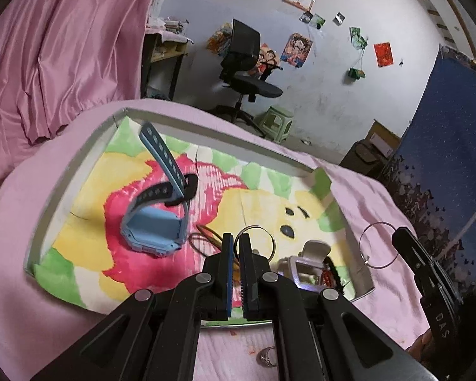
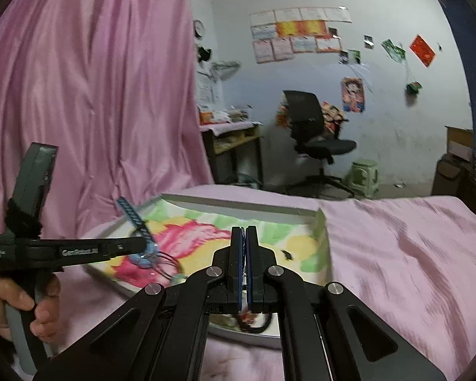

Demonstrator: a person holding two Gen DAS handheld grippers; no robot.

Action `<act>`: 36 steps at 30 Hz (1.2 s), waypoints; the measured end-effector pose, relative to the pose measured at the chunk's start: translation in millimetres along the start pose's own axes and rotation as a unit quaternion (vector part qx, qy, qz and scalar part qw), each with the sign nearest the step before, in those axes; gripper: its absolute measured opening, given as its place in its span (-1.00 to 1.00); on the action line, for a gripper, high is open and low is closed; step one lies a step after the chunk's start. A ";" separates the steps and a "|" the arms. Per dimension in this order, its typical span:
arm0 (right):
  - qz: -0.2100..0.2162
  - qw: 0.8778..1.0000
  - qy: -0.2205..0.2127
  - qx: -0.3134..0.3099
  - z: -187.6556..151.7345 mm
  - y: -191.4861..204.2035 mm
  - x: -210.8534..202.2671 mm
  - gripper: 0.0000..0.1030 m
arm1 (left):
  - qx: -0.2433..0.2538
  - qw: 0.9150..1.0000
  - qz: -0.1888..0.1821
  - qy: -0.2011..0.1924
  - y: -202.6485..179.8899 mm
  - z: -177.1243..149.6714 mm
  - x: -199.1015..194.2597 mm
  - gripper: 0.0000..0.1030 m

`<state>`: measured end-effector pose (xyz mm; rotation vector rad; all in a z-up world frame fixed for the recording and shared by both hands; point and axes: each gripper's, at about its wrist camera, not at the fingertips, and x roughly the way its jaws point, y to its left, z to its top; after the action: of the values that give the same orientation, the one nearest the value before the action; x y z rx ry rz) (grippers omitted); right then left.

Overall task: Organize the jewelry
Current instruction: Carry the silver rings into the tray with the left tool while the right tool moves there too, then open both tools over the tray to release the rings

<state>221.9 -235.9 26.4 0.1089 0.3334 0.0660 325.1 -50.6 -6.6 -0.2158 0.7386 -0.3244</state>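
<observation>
A shallow white tray [image 1: 63, 171] with a flower-painted liner lies on the pink bed. In it are a blue watch [image 1: 155, 222], thin brown bangles [image 1: 203, 238] and a white watch [image 1: 304, 266]. My left gripper [image 1: 236, 241] is shut on a silver hoop ring [image 1: 263, 231] above the tray. My right gripper [image 1: 399, 238] is shut on a larger thin silver hoop [image 1: 369, 247] just beyond the tray's right wall. In the right wrist view the right gripper [image 2: 246, 235] is closed, the hoop barely showing. The left gripper [image 2: 136, 246] reaches over the tray [image 2: 238, 206].
A small silver ring [image 1: 266, 357] lies on the pink sheet near the tray's front edge. A pink curtain [image 1: 63, 47] hangs at left. An office chair [image 1: 244, 70], a green stool [image 1: 276, 122] and a blue panel [image 1: 444, 127] stand beyond the bed.
</observation>
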 end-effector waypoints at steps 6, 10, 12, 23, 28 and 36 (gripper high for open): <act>-0.015 0.999 0.043 0.013 -10.5 -9.5 16.0 -0.96 | 0.011 0.999 0.020 0.024 -1.2 -8.9 11.9 -0.92; -0.015 0.997 0.080 0.011 -18.4 -8.4 26.8 -0.96 | 0.005 0.999 0.021 0.035 2.2 -12.3 15.4 -0.92; -0.012 0.996 0.090 0.009 -21.5 -7.1 29.2 -0.96 | 0.005 0.999 0.022 0.040 2.9 -13.7 17.1 -0.92; -0.001 0.992 0.125 0.003 -28.4 -5.0 37.9 -0.95 | 0.004 0.999 0.026 0.044 1.9 -17.3 15.2 -0.90; 0.003 0.991 0.134 0.002 -29.9 -3.3 38.0 -0.94 | 0.001 0.999 0.018 0.038 3.0 -20.6 7.5 -0.55; 0.002 0.992 0.127 0.007 -29.0 -2.6 32.0 -0.94 | -0.006 1.000 0.019 0.018 4.0 -24.6 -11.9 -0.22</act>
<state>242.6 -233.1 -11.5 0.1155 0.5888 0.0810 300.8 -44.5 -18.2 -0.2071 0.7797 -0.2890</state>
